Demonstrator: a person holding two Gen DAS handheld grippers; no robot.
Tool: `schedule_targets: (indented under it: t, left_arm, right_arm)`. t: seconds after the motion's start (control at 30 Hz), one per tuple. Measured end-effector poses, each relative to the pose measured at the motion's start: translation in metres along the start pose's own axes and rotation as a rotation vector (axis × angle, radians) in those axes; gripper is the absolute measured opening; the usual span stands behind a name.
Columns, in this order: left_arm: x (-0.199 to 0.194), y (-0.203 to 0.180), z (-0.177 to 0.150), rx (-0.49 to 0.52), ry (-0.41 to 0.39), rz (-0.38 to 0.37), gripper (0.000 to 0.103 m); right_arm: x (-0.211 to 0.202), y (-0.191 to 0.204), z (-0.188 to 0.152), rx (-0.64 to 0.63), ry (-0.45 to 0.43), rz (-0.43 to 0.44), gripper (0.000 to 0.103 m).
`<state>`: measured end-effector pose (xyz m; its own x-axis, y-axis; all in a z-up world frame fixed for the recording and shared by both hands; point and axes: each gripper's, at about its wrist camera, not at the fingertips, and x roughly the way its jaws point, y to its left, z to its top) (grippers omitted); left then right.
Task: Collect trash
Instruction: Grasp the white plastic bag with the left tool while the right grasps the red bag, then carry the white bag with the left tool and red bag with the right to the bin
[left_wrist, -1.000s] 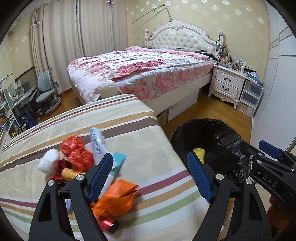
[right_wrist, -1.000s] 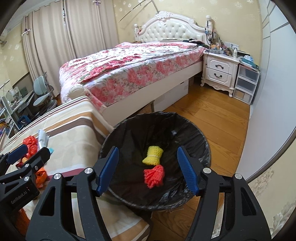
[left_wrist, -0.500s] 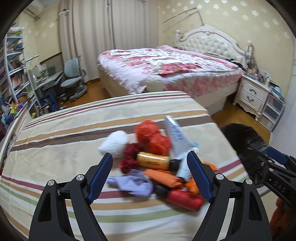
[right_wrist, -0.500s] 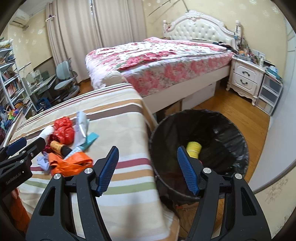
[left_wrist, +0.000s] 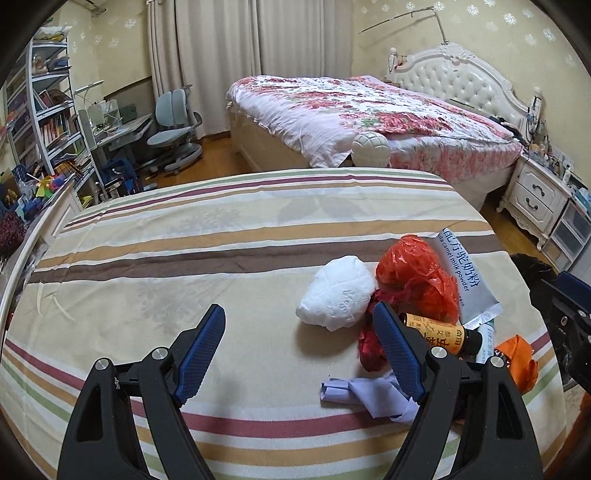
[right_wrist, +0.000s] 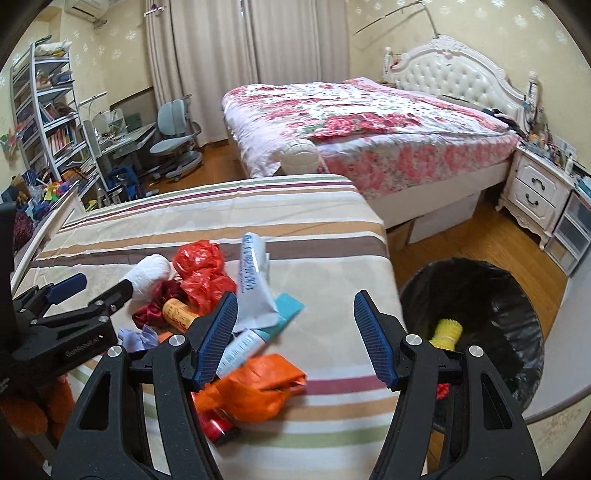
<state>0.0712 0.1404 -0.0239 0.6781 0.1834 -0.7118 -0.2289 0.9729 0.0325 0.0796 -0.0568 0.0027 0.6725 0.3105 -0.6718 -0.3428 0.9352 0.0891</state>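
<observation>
a: left wrist view, nearest first: the left gripper (left_wrist: 299, 350) hangs released over the striped bedspread (left_wrist: 221, 236), jaws wide, nothing between them. what sits by its right finger?

b: a lilac paper scrap (left_wrist: 365, 397) at about five o'clock, then an amber bottle (left_wrist: 441, 334) with a black cap partly behind that finger. at two o'clock, a white wad (left_wrist: 338, 293) touches a red plastic bag (left_wrist: 417, 277), with a camel milk powder sachet (left_wrist: 467, 280) just beside it.

a: and the right wrist view?

b: right gripper (right_wrist: 293, 338) also released and empty. an orange bag (right_wrist: 255, 386) lies at six o'clock below it, and a white tube (right_wrist: 242, 343) touches its left finger. at three o'clock, off the mattress edge, the black-lined trash bin (right_wrist: 491, 295) holds a yellow net ball (right_wrist: 448, 332).

a: farther back?

b: at twelve o'clock, a floral bed (right_wrist: 354, 114); a desk chair (right_wrist: 173, 129) at ten.
</observation>
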Motion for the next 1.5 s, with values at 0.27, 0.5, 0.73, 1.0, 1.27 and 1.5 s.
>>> schedule_targets:
  t: [0.27, 0.5, 0.73, 1.0, 1.27, 1.5]
  left_arm:
    - [0.023, 0.004, 0.005, 0.016, 0.046, -0.055, 0.073]
    - [0.030, 0.010, 0.004, 0.008, 0.066, -0.137, 0.044]
    - [0.020, 0.018, -0.002, 0.005, 0.047, -0.133, 0.039]
    - [0.007, 0.049, -0.008, -0.047, 0.033, -0.080, 0.039]
    - [0.002, 0.072, -0.007, -0.064, 0.017, -0.020, 0.039]
    - [0.006, 0.077, -0.008, -0.072, 0.024, -0.025, 0.039]
  right_arm:
    - [0.016, 0.015, 0.008, -0.017, 0.025, 0.013, 0.064]
    - [0.025, 0.027, 0.011, -0.038, 0.040, 0.016, 0.064]
    - [0.027, 0.040, 0.013, -0.062, 0.047, 0.027, 0.063]
    - [0.032, 0.062, 0.017, -0.113, 0.069, 0.062, 0.052]
    - [0.062, 0.076, 0.020, -0.131, 0.171, 0.081, 0.041]
    - [0.075, 0.083, 0.020, -0.153, 0.210, 0.068, 0.034]
